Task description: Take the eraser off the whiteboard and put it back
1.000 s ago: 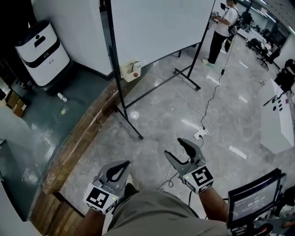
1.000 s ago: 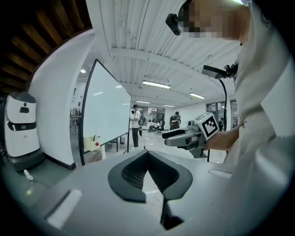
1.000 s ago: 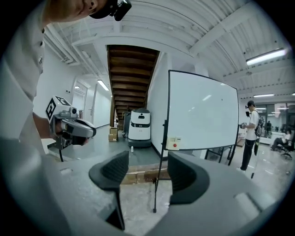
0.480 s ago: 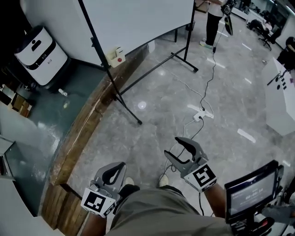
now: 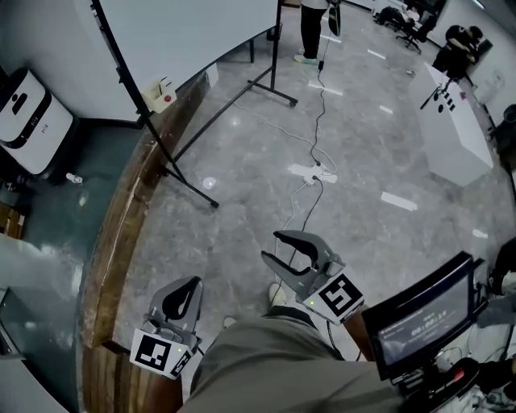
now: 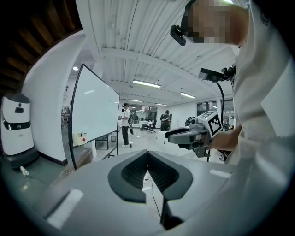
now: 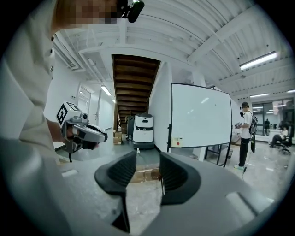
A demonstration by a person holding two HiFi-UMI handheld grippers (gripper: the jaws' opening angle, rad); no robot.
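The cream eraser (image 5: 161, 93) with a red dot hangs at the lower edge of the whiteboard (image 5: 185, 32), far up left in the head view. It also shows as the eraser (image 6: 79, 137) in the left gripper view and the eraser (image 7: 176, 142) in the right one. Both grippers are held low over the floor, far from the board. My left gripper (image 5: 193, 282) has its tips together and holds nothing. My right gripper (image 5: 272, 246) is open; its jaws are closing with only air between them.
A white wheeled robot (image 5: 24, 109) stands left of the board beyond a wooden kerb (image 5: 121, 210). A power strip with cable (image 5: 314, 172) lies on the grey floor. A person (image 5: 314, 24) stands at the far end, a white table (image 5: 451, 129) at right, a screen (image 5: 419, 319) by my right hand.
The whiteboard and eraser have slid toward the upper left of the head view as both grippers travelled over the floor. The right jaws stand narrower than before.
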